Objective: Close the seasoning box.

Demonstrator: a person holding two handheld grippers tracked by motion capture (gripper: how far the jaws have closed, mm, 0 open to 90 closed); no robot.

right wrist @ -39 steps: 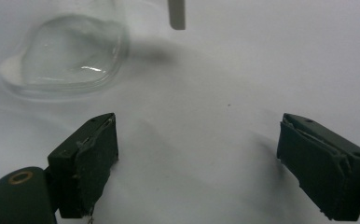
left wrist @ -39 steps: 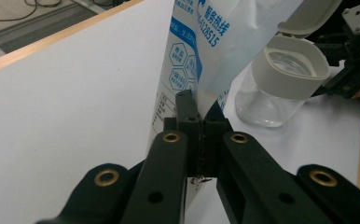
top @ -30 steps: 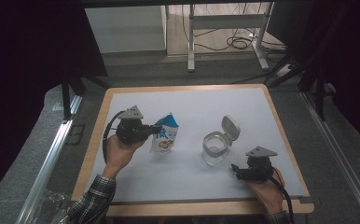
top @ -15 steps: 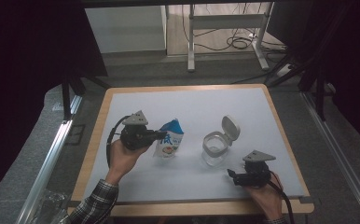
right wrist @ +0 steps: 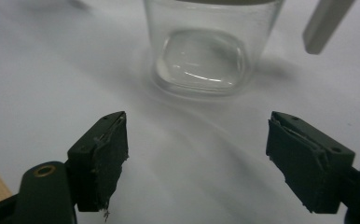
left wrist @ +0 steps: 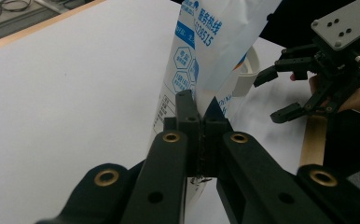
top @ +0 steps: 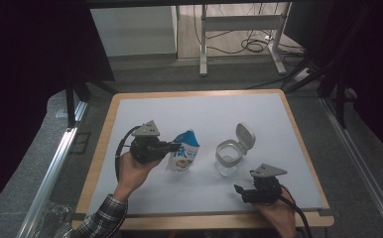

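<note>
A white and blue printed pouch (top: 183, 156) hangs just above the white mat, held by its edge. My left gripper (top: 173, 147) is shut on that pouch (left wrist: 211, 51), its jaws pressed together over the plastic. To the right stands a clear glass jar (top: 228, 158) with its grey flip lid (top: 245, 136) open. My right gripper (top: 239, 191) rests low on the mat in front of the jar, open, nothing between its pads (right wrist: 103, 154). The jar's base (right wrist: 201, 58) sits just beyond those jaws. The right gripper (left wrist: 280, 93) also shows past the pouch in the left gripper view.
A white mat (top: 204, 116) covers a wooden-edged table (top: 97, 163). Beyond the far edge are a floor, cables (top: 251, 47) and a metal stand. Dark curtains flank both sides.
My left gripper has carried the pouch to the right, closer to the jar. My right gripper has slid slightly left and nearer the table's front edge.
</note>
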